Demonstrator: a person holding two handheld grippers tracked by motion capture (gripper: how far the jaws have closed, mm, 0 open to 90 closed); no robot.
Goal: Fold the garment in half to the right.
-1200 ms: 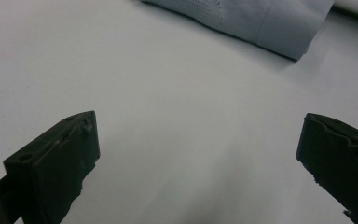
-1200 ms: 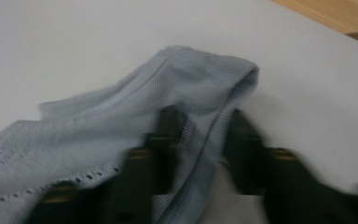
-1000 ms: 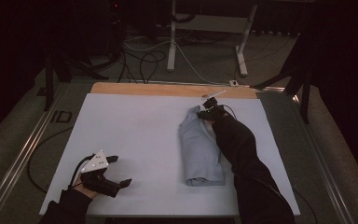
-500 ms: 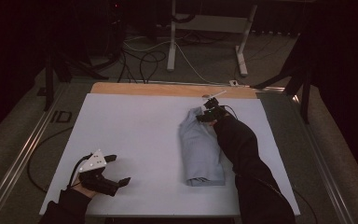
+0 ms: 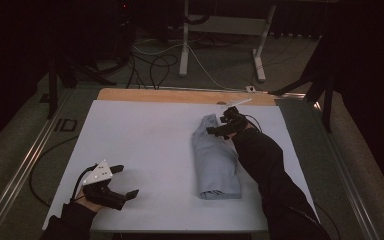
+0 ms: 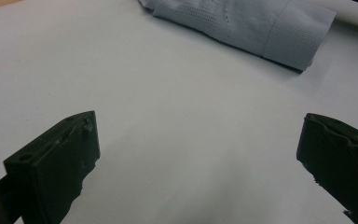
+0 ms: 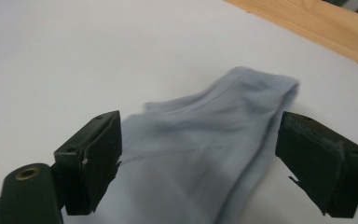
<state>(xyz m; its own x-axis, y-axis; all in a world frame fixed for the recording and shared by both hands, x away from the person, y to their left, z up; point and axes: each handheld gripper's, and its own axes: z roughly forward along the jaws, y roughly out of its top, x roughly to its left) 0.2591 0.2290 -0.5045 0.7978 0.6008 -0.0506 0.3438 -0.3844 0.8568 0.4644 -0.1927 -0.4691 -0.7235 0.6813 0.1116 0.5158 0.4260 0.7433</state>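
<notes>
A folded pale blue garment (image 5: 215, 157) lies lengthwise on the white table cover (image 5: 145, 140), right of the middle. My right gripper (image 5: 219, 127) hovers over its far end, jaws wide open; in the right gripper view the cloth's narrow far end (image 7: 223, 126) lies between and beyond the fingers (image 7: 93, 158). My left gripper (image 5: 125, 181) rests near the front left corner of the table, open with nothing between its jaws. In the left gripper view the garment's ribbed hem (image 6: 279, 32) lies far ahead, beyond bare table surface.
A wooden strip (image 5: 180, 96) runs along the table's far edge. Behind it, on the floor, stand a white stand's legs (image 5: 220, 50) and loose cables (image 5: 150, 65). A metal rail (image 5: 25, 170) borders the table's left side. Wide bare cover lies between the two grippers.
The right gripper has stayed at the garment's far end with little shift. The left gripper has slid slightly toward the front edge of the table.
</notes>
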